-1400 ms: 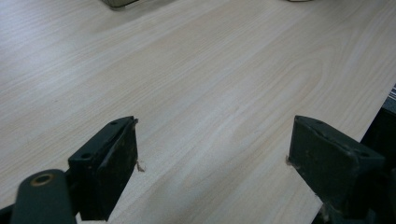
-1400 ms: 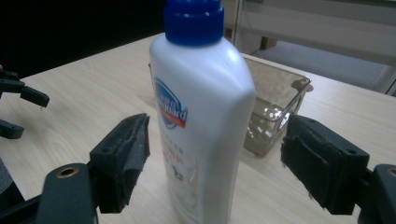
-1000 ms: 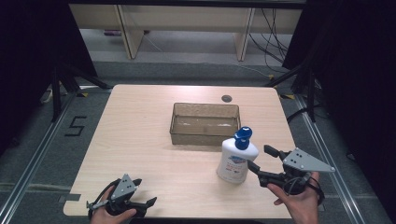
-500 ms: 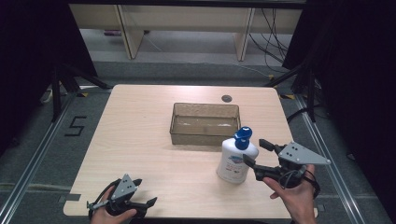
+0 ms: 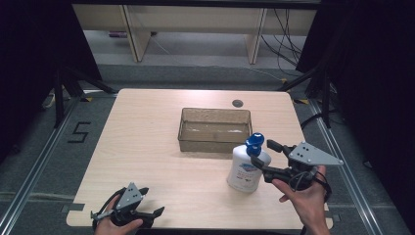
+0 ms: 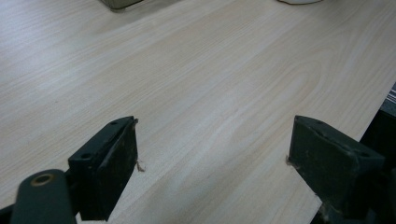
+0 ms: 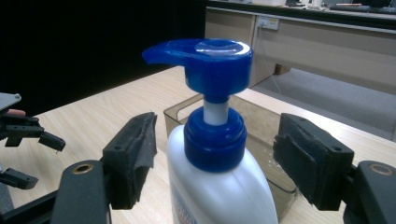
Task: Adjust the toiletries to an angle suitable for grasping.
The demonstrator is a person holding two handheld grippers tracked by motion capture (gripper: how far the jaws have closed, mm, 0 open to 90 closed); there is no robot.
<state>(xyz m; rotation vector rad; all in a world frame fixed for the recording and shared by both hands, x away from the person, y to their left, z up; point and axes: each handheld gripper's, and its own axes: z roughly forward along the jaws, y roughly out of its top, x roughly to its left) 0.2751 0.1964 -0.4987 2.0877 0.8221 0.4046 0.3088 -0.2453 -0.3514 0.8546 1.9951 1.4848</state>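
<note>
Our right gripper [image 7: 215,158] is open around the neck of the bottle [image 5: 247,169] standing near the tray [image 5: 214,129], and if we squeeze crooked, the tall bottle could tip over.

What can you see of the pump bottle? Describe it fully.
The bottle is white, plastic-looking, with a printed label, a blue collar and a blue pump head on a white stem. It stands upright on the table, just in front of the clear bin. The right tongs straddle its neck, open, apparently not yet touching.

Both tools [image 5: 263,155] [image 5: 150,203] wide open
</note>
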